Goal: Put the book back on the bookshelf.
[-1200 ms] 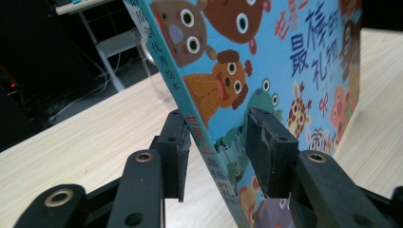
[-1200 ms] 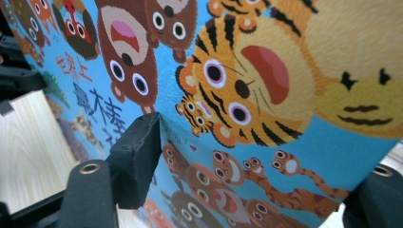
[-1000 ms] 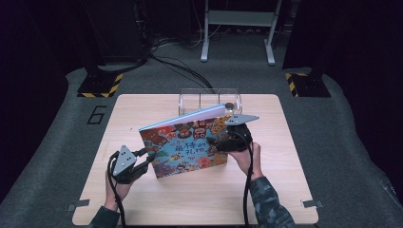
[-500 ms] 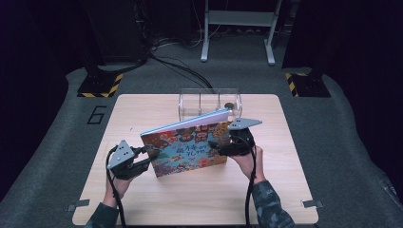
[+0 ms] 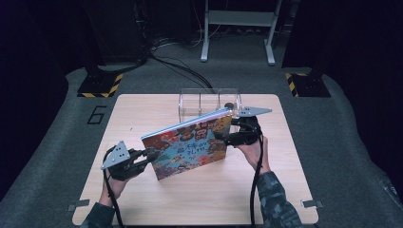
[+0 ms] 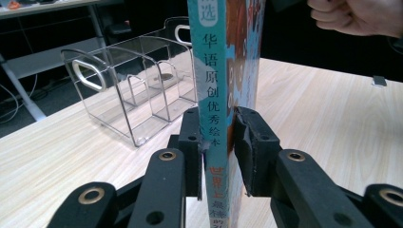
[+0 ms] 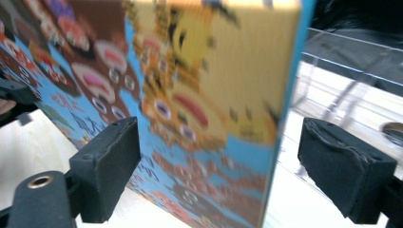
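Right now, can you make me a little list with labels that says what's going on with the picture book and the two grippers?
Book: picture book standing upright on its bottom edge on the wooden table
Left gripper: shut on the book's spine, jaws have just been closing
Right gripper: jaws have just been opening; pads stand apart from the book, which is between them
Behind the book: clear divided rack

book (image 5: 187, 147): upright on table (image 5: 142, 199), tilted
left gripper (image 5: 146, 157): clamps spine end
right gripper (image 5: 223, 138): jaws just opened at far edge
organizer (image 5: 202, 101): clear, behind book
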Available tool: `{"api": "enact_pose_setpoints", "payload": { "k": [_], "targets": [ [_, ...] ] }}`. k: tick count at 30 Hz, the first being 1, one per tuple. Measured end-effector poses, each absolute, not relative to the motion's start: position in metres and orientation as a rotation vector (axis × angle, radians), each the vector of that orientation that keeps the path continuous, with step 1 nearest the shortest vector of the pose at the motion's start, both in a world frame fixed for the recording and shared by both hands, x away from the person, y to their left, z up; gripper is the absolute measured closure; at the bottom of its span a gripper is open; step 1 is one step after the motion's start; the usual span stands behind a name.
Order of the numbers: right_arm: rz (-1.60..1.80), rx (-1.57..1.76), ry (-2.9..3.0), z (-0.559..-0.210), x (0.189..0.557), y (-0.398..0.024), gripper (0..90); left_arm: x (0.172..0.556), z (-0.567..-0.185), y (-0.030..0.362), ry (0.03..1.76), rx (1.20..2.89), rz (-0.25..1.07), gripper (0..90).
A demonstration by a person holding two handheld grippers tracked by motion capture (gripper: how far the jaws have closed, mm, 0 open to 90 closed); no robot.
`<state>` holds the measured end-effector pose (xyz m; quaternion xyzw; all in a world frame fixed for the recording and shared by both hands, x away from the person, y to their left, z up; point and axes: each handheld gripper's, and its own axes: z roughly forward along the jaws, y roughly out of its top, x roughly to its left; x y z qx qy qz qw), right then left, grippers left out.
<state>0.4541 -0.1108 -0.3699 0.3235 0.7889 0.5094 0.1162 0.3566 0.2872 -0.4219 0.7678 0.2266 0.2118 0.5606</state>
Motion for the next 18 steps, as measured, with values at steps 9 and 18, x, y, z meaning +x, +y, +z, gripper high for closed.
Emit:
{"api": "enact_pose_setpoints", "payload": {
  "k": [9, 18],
  "targets": [
    [1.486, 0.917, 2.286, -0.369, 0.452, -0.109, 28.6, 0.362, -0.419, 0.289, 0.572, 1.808, 0.422, 73.9],
    [1.497, 0.930, 2.274, -0.370, 0.447, -0.112, 29.2, 0.368, -0.408, 0.280, 0.546, 1.816, 0.314, 62.5]
  ]
}}
